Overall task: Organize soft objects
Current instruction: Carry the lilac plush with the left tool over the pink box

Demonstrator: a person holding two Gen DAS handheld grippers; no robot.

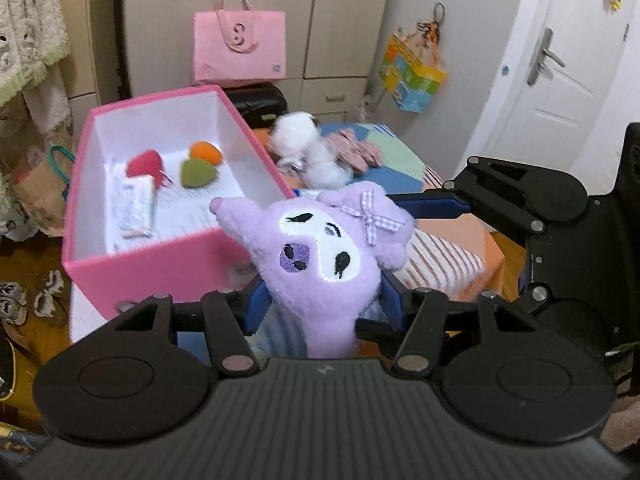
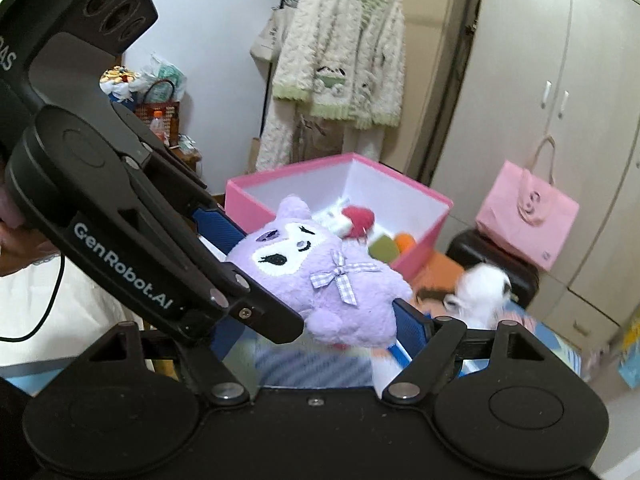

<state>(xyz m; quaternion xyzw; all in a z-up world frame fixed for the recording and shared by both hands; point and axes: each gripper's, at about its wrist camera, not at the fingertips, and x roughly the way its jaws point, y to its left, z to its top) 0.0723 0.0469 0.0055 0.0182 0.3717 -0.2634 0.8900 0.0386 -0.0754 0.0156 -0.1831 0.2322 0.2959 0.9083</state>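
Note:
A purple plush toy with a white face and a checked bow is clamped between the blue pads of my left gripper, held above the bed beside the open pink box. The toy also shows in the right wrist view, with the left gripper gripping it from the left. My right gripper is open around the toy's lower part; its right pad sits beside the toy. The box holds red, green and orange soft pieces and a white packet.
A white fluffy plush lies on the patchwork bed behind the box. A pink tote bag stands on a black case at the wardrobe. A door is at the right. Clothes hang at the left wall.

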